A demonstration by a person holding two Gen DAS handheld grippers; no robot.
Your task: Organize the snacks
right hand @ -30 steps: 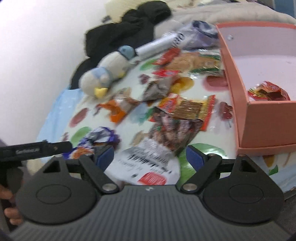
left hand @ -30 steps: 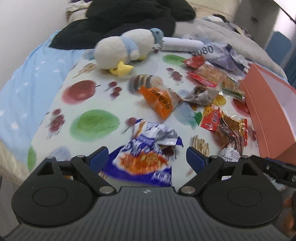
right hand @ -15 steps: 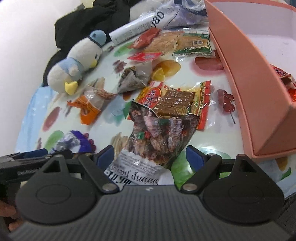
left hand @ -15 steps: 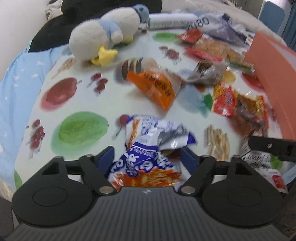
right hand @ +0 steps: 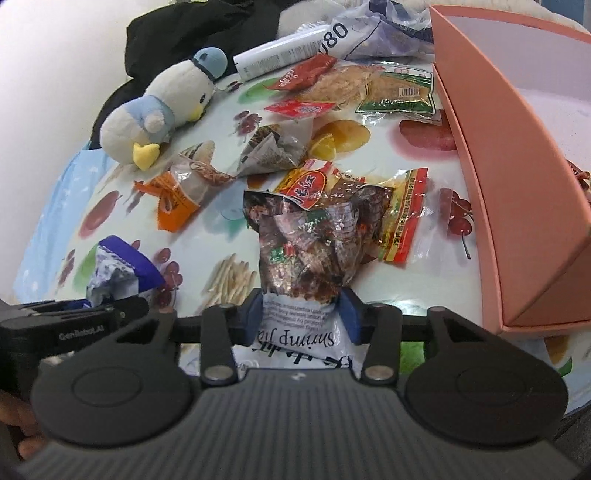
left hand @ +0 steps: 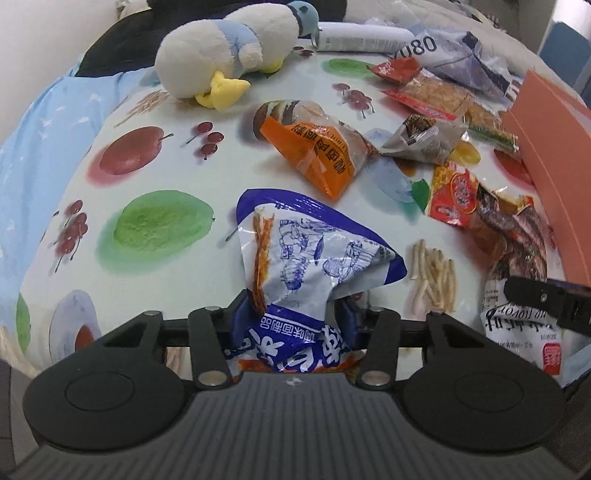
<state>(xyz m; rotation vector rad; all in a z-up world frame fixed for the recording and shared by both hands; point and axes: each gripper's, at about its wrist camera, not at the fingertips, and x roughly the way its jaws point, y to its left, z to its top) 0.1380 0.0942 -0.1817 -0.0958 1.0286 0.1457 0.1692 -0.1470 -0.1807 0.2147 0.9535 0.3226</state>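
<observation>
Snack packets lie scattered on a fruit-print cloth (left hand: 155, 221). My left gripper (left hand: 293, 317) is shut on a blue-and-white snack bag (left hand: 306, 251), which crumples between the fingers; the bag also shows in the right wrist view (right hand: 118, 273). My right gripper (right hand: 301, 314) is shut on a shrimp snack bag (right hand: 310, 243) with a white lower part; it also shows in the left wrist view (left hand: 517, 288). An orange packet (left hand: 317, 155) and a grey packet (left hand: 424, 140) lie farther off. A pink box (right hand: 517, 155) stands at the right.
A plush penguin (left hand: 236, 51) lies at the far left of the cloth, with a white tube (left hand: 362, 37) and a plastic bag (left hand: 461, 55) behind. Red and green packets (right hand: 402, 88) lie beside the box wall. Dark clothing (right hand: 192, 33) is heaped at the back.
Both grippers moved forward and down onto the bags and shut, the left on the blue-and-white bag and the right on the shrimp bag. Both bags now crumple between the fingers.
</observation>
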